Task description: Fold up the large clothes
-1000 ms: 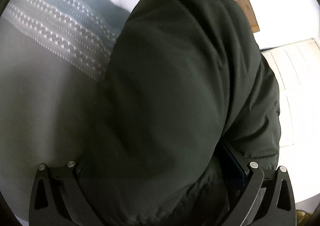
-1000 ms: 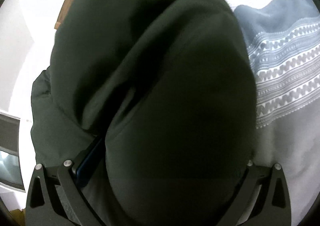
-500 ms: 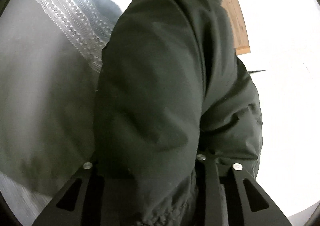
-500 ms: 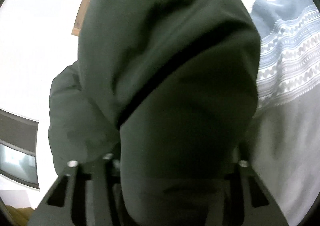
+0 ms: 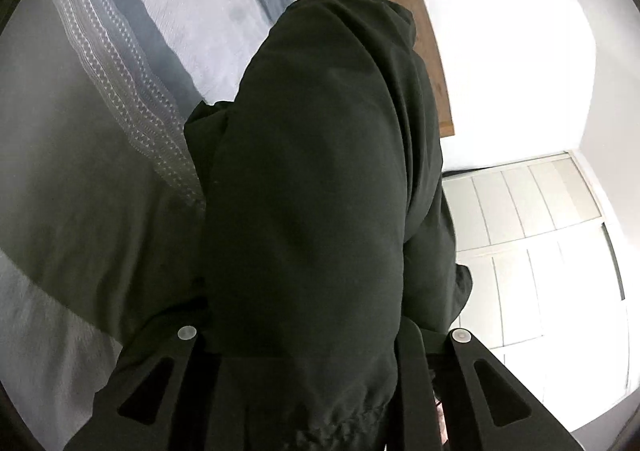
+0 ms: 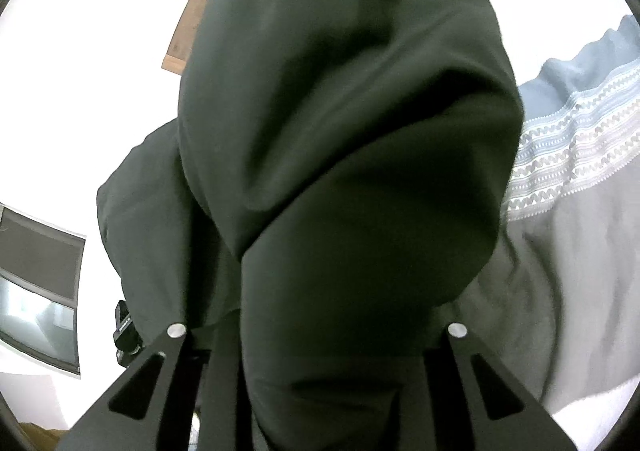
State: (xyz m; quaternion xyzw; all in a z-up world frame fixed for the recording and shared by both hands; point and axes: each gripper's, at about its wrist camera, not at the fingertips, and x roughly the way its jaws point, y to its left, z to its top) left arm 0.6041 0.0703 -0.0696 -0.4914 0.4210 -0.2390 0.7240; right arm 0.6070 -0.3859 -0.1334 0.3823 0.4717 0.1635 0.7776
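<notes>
Fingers on both sides have just closed and now pinch the bulky dark green padded jacket (image 5: 320,191): left gripper (image 5: 320,343), right gripper (image 6: 316,335). It hangs bunched between them over the grey patterned bed cover (image 5: 100,171). Looks like the lift-and-fold step; next I'd carry the held edge toward the wooden headboard (image 5: 400,3) evenly.
</notes>
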